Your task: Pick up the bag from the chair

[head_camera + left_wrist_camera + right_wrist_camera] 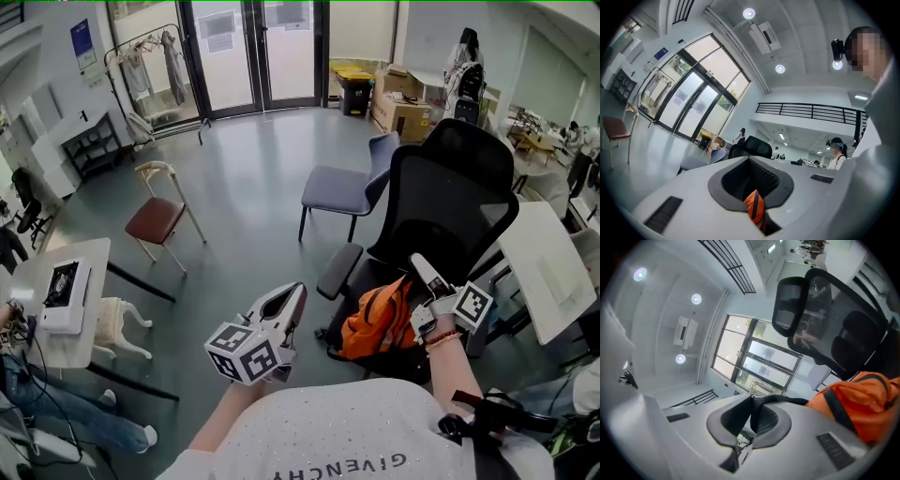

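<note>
Gripping an orange fabric bag point(375, 323) by its strap on a black mesh office chair point(450, 187).

The chair fills the right of the head view. The bag stands on its seat, close against the backrest; from above it is hard to tell whether its base has left the cushion. The right gripper point(419, 267) sits just above the bag's upper right corner, its jaws clamped together on a thin black strap point(787, 400) that runs down to the bag. The left gripper point(295, 292), jaws together and holding nothing, hovers to the bag's left, apart from it. The likely risks come from the single narrow strap carrying the whole bag. It could slide out of the pinch, or the bag could swing and catch on the chair's padded grey armrest point(337, 270) on the way up.
</note>
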{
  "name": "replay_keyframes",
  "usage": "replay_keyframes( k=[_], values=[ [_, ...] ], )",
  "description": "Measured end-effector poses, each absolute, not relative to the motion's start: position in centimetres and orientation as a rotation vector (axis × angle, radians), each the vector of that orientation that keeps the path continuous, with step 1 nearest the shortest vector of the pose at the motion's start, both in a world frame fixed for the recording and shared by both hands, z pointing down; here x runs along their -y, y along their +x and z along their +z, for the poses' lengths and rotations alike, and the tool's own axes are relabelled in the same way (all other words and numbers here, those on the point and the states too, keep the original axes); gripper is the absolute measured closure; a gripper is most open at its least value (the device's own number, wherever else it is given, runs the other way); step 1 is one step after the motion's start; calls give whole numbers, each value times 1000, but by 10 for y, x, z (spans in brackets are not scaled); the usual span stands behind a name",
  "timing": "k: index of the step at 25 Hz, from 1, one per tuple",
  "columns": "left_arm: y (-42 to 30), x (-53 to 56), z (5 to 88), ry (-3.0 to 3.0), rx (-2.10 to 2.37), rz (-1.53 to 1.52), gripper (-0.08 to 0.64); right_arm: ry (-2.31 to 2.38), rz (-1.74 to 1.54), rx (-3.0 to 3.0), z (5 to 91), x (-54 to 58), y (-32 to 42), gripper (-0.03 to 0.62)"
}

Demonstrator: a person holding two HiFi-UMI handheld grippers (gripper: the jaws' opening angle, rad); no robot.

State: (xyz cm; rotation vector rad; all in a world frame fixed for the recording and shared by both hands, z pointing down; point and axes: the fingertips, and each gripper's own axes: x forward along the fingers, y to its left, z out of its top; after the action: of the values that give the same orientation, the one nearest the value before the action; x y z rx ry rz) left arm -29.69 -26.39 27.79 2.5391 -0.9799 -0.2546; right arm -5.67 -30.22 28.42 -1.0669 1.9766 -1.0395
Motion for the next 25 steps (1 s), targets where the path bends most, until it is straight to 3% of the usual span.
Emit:
replay_keyframes(
  k=[25],
  values=[
    [-241,243,246,2664,870,-295,558,-846,-773,-2297,175,246,-104,595]
  ],
)
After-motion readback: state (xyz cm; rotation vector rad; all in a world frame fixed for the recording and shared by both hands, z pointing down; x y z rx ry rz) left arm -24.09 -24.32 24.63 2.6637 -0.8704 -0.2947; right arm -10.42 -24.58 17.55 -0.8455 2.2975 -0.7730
